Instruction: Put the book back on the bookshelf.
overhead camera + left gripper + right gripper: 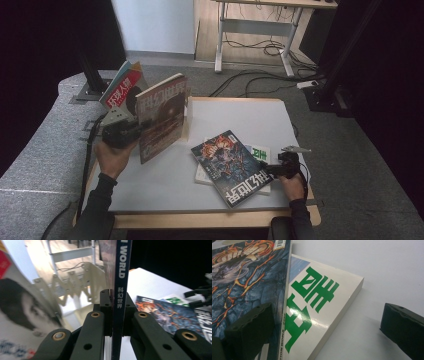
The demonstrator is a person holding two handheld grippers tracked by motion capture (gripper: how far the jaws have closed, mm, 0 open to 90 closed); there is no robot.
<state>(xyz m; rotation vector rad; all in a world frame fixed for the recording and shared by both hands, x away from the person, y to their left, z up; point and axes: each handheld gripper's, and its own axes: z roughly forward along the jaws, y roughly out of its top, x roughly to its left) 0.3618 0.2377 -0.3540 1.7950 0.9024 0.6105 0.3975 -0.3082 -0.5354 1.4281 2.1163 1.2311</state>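
My left gripper [136,132] is shut on the spine of a brown-covered magazine [162,117] and holds it upright over the table's left side. In the left gripper view the jaws [117,315] clamp its dark blue spine [122,277]. A blue magazine [231,167] lies flat on a white book with green characters [261,152] at the front right. My right gripper [267,169] stands open at their right edge. In the right gripper view it [327,327] straddles the white book [317,305], one jaw over the blue magazine [249,277].
A red and white magazine [121,87] leans upright behind my left hand, also seen close by as the magazine [20,315] at left. A beige zigzag rack [75,282] stands past it. The grey-white table [240,115] has wooden edges; cables lie on the floor [260,80] beyond.
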